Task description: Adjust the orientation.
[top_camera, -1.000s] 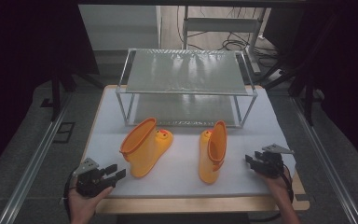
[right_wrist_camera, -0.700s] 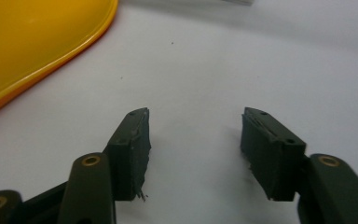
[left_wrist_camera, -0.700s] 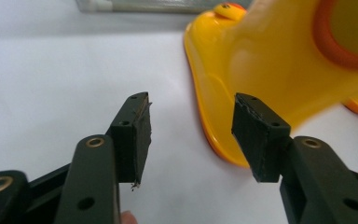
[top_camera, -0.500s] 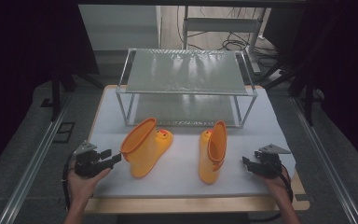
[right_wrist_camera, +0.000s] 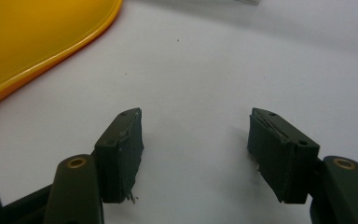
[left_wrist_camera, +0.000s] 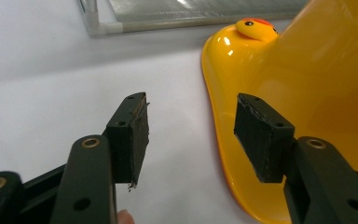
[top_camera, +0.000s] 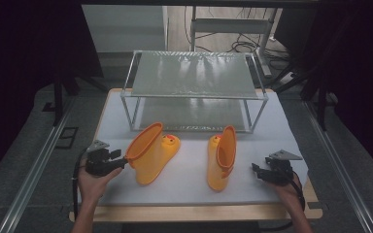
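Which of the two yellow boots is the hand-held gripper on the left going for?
Start at the metal shelf rack at the back of the white table. Two yellow boots lie before it; it is the left boot. Its wide opening faces the left hand-held gripper, unlike the right boot.

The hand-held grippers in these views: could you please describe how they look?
Each hand-held gripper, left and right, is black with two flat rectangular pads, brass-coloured pivot pins, a grey three-cornered plate on top and a trailing black cable. The forearms are bare.

table (top_camera: 291,131) | white mat | two yellow boots (top_camera: 153,153) (top_camera: 222,158) | wire rack (top_camera: 194,87)
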Demonstrator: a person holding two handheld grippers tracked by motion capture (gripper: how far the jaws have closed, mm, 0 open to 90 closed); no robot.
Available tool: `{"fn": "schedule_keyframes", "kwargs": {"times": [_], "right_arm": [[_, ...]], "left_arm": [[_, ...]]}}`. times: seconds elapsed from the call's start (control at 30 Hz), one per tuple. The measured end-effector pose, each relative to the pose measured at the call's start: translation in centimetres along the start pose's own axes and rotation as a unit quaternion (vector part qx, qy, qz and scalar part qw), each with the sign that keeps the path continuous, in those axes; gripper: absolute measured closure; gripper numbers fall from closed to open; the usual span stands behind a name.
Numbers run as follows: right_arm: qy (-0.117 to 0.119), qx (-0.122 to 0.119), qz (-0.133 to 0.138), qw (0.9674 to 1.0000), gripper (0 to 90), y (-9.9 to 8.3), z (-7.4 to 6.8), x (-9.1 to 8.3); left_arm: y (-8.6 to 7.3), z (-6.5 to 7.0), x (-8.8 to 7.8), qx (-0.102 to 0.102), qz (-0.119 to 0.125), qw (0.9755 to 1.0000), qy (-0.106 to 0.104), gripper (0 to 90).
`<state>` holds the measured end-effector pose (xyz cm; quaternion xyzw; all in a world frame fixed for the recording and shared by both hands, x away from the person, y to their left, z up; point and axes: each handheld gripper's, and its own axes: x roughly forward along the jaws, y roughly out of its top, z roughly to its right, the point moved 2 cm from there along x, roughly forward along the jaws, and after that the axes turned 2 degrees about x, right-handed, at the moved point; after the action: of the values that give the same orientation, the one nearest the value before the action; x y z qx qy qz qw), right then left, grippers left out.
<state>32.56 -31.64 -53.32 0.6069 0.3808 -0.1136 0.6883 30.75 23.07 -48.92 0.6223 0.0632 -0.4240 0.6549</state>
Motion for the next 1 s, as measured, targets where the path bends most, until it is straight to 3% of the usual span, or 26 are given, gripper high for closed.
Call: {"fn": "schedule_keyframes", "kwargs": {"times": [0.23,0.33,0.47,0.57,0.7,0.83,1.0], "right_arm": [[-0.001,-0.003,0.0,1.0,35.8,0.0,0.0,0.0],[-0.006,-0.005,0.005,1.0,39.8,0.0,-0.1,-0.3],[0.018,-0.007,0.021,0.9996,48.1,0.5,-0.4,-1.3],[0.055,-0.025,0.014,0.9981,57.9,0.7,-0.9,-1.7],[0.1,-0.062,0.005,0.9931,74.7,0.7,-2.3,-2.1],[0.146,-0.098,-0.003,0.9843,89.0,1.0,-4.1,-2.3],[0.18,-0.143,-0.018,0.9729,89.8,1.2,-6.5,-2.1]], "left_arm": [[-0.2,0.0,0.0,-0.004,0.001,1.0,-0.001,45.4],[-0.2,-0.1,-0.1,-0.006,0.005,1.0,-0.002,45.3],[-0.2,-0.1,-0.1,-0.008,0.005,1.0,-0.004,44.8],[-0.2,0.0,-0.1,-0.006,0.005,1.0,-0.004,44.6],[-0.1,0.1,-0.2,-0.006,0.007,0.9999,-0.004,44.5],[-0.1,0.2,-0.2,-0.006,0.007,1.0,-0.004,44.4],[-0.1,0.2,-0.2,-0.007,0.008,0.9999,-0.004,44.3]]}}
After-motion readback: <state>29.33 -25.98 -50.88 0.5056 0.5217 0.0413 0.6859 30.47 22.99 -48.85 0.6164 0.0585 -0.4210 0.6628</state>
